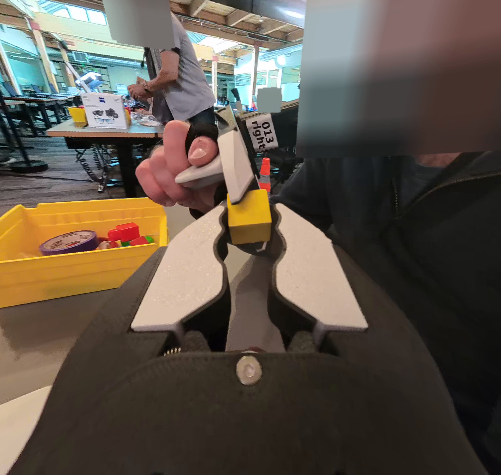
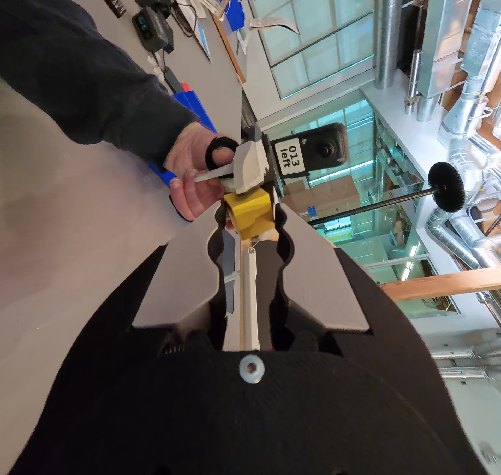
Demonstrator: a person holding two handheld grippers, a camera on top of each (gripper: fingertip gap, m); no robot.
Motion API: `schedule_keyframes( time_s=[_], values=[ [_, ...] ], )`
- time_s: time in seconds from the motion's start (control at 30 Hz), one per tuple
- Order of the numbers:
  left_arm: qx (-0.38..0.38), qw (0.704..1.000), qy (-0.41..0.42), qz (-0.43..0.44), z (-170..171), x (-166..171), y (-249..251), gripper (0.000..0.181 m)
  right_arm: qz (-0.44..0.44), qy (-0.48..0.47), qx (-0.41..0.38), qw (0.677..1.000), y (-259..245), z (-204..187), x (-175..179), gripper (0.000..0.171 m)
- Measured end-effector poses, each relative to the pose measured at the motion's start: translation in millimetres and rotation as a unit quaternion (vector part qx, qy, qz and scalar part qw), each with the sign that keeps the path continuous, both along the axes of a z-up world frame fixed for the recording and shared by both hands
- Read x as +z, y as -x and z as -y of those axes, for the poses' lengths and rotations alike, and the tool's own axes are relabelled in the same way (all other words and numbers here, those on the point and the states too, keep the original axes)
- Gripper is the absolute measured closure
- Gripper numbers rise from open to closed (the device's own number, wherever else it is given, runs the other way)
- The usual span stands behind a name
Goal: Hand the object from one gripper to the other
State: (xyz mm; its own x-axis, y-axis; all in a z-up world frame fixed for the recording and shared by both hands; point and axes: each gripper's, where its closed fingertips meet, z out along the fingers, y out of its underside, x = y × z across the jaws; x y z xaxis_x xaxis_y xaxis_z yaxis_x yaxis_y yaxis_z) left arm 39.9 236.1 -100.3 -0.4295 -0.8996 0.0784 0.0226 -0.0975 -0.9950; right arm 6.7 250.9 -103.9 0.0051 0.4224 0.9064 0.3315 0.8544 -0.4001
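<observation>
— Yellow block (image 1: 249, 218)? Pinched between the fingertips of the left gripper (image 1: 250, 219), dead centre; gripped from twelve o'clock too by the right gripper (image 1: 238, 190), clamped on its top.

— Same from the right wrist: right gripper (image 2: 248, 215) closed on the block; left gripper (image 2: 248, 185) biting from twelve. Yellow bin (image 1: 81, 269) of toys at nine o'clock.
</observation>
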Motion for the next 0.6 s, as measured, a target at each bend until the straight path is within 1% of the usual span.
schedule_keyframes(
  time_s=[0.13,0.2,0.27,0.37,0.43,0.53,0.6],
  values=[
    [-0.008,1.000,0.020,0.007,-4,-2,-1,0.153,0.009,-0.003,-0.026,1.000,-2,-8,-1,0.141],
    [0.024,0.999,0.025,0.020,-15,2,-2,0.152,0.000,-0.009,-0.063,0.998,-6,-20,3,0.142],
    [0.091,0.995,0.020,0.018,-34,3,-4,0.137,-0.005,-0.018,-0.121,0.992,-12,-39,6,0.142],
    [0.196,0.980,-0.021,0.003,-56,5,-6,0.132,0.001,-0.020,-0.194,0.981,-22,-64,3,0.142],
    [0.276,0.960,-0.050,-0.006,-73,8,-7,0.129,0.006,-0.027,-0.233,0.972,-26,-76,1,0.142],
    [0.350,0.932,-0.092,-0.029,-84,7,-11,0.125,0.012,-0.048,-0.281,0.959,-29,-88,0,0.142],
    [0.403,0.908,-0.104,-0.052,-96,3,-13,0.126,0.012,-0.059,-0.296,0.953,-27,-90,0,0.142]
  ],
)
